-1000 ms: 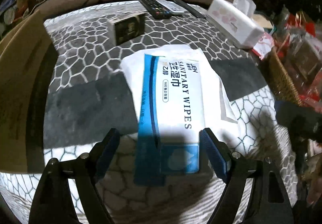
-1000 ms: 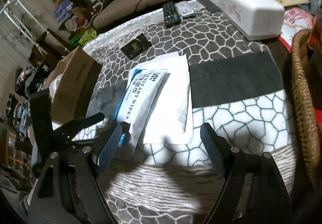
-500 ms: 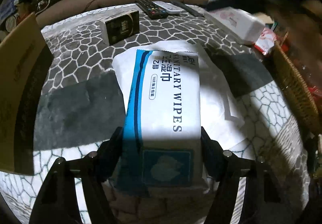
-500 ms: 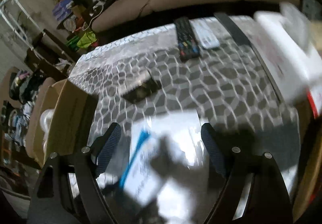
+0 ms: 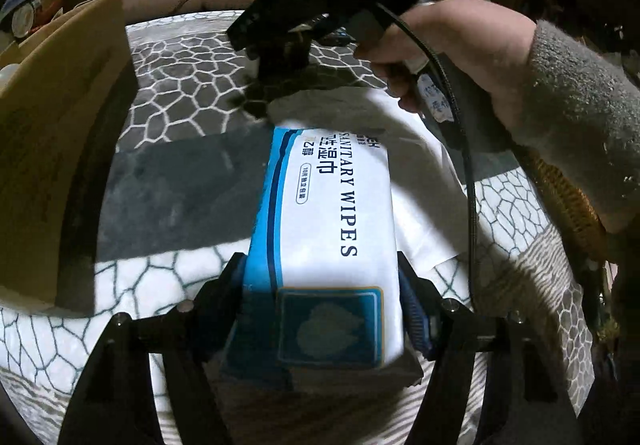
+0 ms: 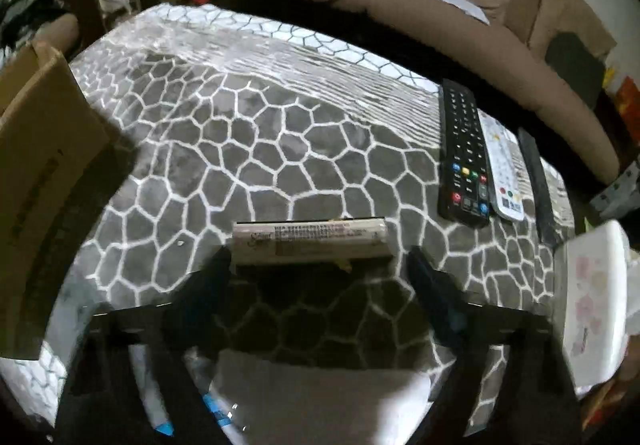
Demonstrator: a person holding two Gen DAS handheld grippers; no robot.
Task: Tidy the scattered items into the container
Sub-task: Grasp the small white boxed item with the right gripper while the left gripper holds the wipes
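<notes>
The left gripper (image 5: 322, 309) had its 2 jaws clenched on the near end of a pack of wipes (image 5: 328, 221), pads pressed against both long edges after closing in on it. The pack's long axis ran straight away from the jaws, along the pointing line of the gripper, and it lay on a white bag (image 5: 424, 181) on the patterned table cover (image 5: 180, 97). A cardboard box (image 5: 52, 149), probably the container, stood just to the left of the pack, so the carry would likely go leftward.

The right gripper (image 6: 320, 273), held by a hand (image 5: 460, 49) in a grey sleeve, pointed down at a small flat box (image 6: 310, 241) farther up the table. Its jaws were released and had just been narrowing, with the small box at the fingertips, its long axis lying crosswise, spanning the gap from jaw to jaw. No pad visibly touched it.

Readable writing: "SANITARY WIPES" in dark blue on the pack, with Chinese characters beside it. The small box's side carried fine print too small to read. 2 remote controls (image 6: 464, 153) and a white tissue box (image 6: 592, 305) lay to the right.
</notes>
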